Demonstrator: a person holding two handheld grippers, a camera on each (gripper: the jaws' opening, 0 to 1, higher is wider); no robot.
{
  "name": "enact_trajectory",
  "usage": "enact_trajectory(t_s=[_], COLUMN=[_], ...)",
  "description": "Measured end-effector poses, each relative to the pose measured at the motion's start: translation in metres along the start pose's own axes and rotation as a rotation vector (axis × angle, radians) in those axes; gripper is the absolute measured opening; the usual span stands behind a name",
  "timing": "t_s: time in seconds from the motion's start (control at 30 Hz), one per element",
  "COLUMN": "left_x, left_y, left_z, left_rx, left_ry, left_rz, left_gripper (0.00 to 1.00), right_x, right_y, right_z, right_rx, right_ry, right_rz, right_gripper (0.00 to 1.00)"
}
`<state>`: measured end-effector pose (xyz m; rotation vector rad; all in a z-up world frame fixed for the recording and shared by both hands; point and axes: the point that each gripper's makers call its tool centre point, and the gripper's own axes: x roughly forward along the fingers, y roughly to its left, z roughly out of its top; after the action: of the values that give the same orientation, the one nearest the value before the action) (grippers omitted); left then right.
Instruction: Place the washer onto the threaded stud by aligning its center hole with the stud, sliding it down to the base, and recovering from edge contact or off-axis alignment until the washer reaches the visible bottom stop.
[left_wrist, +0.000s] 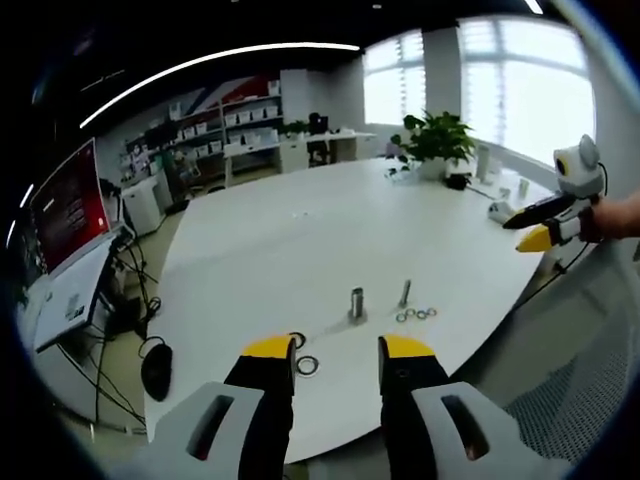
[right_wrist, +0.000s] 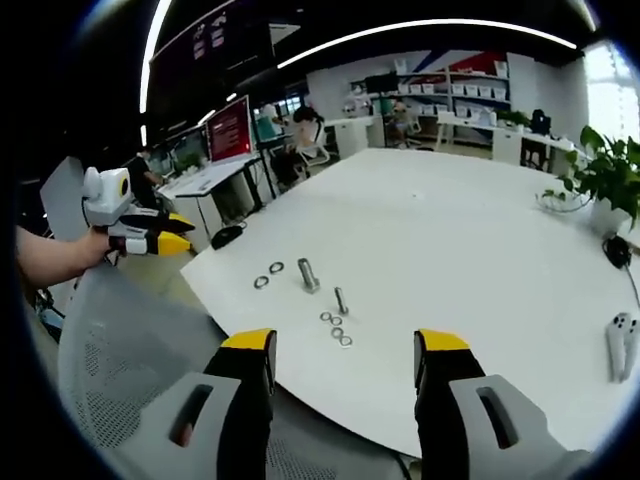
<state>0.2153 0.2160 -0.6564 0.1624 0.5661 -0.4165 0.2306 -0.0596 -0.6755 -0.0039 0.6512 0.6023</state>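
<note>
A short metal stud (left_wrist: 357, 304) (right_wrist: 308, 275) stands upright on the white table (left_wrist: 300, 240) (right_wrist: 440, 230), with a thinner bolt (left_wrist: 405, 293) (right_wrist: 341, 300) upright beside it. Several small washers (left_wrist: 416, 315) (right_wrist: 336, 328) lie in a row near the bolt. Two larger washers (left_wrist: 303, 355) (right_wrist: 268, 275) lie flat on the stud's other side. My left gripper (left_wrist: 338, 350) hangs open above the table's edge, nothing between its jaws; it also shows at the left of the right gripper view (right_wrist: 170, 235). My right gripper (right_wrist: 345, 345) is open and empty, short of the table; it appears at the right of the left gripper view (left_wrist: 530, 228).
A mesh chair back (right_wrist: 130, 350) sits below the table edge. A potted plant (left_wrist: 437, 140) (right_wrist: 610, 180) and a white controller (right_wrist: 622, 345) stand on the table's far part. Desks with a red monitor (left_wrist: 70, 205), shelves and a seated person (right_wrist: 305, 130) lie beyond.
</note>
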Motion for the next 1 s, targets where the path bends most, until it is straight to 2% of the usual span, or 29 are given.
enact_trajectory(t_s=[0.1,0.37,0.7,0.9,1.0], left_x=[-0.0005,-0.0026,-0.001,-0.0011,-0.0026], left_y=[-0.0003,0.0021,-0.001,0.0011,0.0048], left_z=[0.0019,0.0044,0.0052,0.0051,0.0056], left_rx=[-0.007,-0.014,-0.033,-0.031,-0.057], left_ry=[-0.01,-0.029,-0.033,-0.031,-0.038], left_rz=[-0.002,0.003,-0.029,-0.019,-0.012], left_gripper=[0.31,0.31,0.31,0.31,0.31], right_x=[-0.0019,-0.0056,-0.0048,-0.0041,-0.0041], right_y=[-0.0038,-0.0052,-0.0055,-0.0047,-0.0051], right_z=[0.0014,0.009,0.0068,0.0078,0.0072], right_rx=[0.014,-0.026,-0.037,-0.041,-0.044], right_ry=[-0.011,-0.048,-0.037,-0.037,-0.034], right_rz=[-0.017,-0.044,-0.045,-0.04,-0.041], right_gripper=[0.58,0.57,0.56,0.55,0.55])
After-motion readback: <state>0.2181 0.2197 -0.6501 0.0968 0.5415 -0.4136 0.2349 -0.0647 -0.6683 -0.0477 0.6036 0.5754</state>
